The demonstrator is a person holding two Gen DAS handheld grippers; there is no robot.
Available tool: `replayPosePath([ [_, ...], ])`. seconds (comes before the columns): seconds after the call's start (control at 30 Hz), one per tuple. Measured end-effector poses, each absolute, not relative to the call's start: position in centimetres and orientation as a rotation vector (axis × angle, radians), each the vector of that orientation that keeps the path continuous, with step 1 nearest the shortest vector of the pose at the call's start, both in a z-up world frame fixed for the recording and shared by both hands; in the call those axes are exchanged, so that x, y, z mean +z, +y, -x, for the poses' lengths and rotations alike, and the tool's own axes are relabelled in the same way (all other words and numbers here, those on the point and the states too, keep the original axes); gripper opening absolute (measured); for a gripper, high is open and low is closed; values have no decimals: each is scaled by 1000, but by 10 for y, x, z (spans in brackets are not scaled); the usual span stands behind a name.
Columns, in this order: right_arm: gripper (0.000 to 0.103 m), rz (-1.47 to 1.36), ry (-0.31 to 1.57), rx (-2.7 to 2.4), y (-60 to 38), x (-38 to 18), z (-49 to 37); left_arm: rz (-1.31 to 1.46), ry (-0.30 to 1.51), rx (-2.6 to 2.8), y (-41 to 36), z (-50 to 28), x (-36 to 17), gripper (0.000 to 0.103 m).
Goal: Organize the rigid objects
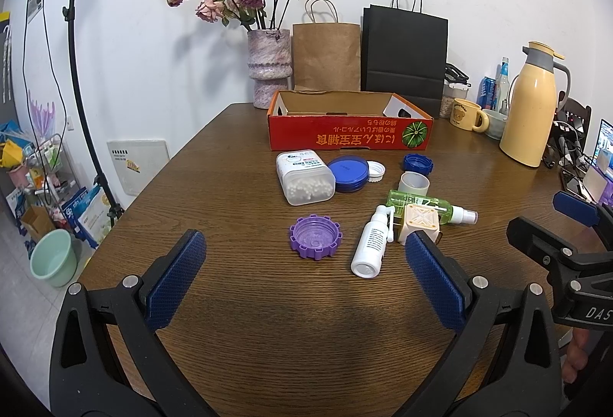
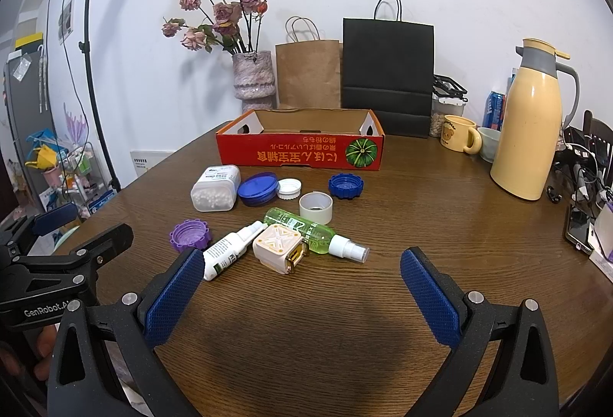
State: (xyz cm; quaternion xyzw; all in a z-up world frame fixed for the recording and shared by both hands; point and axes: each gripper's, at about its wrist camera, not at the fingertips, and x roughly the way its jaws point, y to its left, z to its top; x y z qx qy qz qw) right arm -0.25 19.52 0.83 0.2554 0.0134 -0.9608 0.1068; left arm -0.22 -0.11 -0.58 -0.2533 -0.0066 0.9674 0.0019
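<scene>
Blue ribbed pads framed both of my views — my left gripper (image 1: 304,279) hung spread wide over the wooden table (image 1: 230,168), holding nothing, and my right gripper (image 2: 302,298) was spread just as wide and just as empty. Past them the things to sort lay loose in front of the red cardboard box (image 2: 299,152), whose inside, as far as I could see, held nothing. A purple toothed cap (image 1: 315,236) sat nearest my left claw, apart from the rest. The white spray bottle (image 2: 226,252) lay on its side, just beside the cream square block (image 2: 279,248), and the block touched the green spray bottle (image 2: 306,229) lying behind it. Farther back — closer to the box — lay a clear tub of white pellets (image 1: 304,177) on its side, a blue round lid (image 1: 348,174) touching a small white cap (image 1: 375,172), a grey ring (image 2: 315,207) and a blue toothed cap (image 2: 345,186).
</scene>
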Motion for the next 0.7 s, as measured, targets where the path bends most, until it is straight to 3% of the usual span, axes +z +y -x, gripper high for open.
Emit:
replayPosePath([
  [0.7,103,-762,48,-2826,193,6,5,805,-15,3028,2,5,-7,103],
])
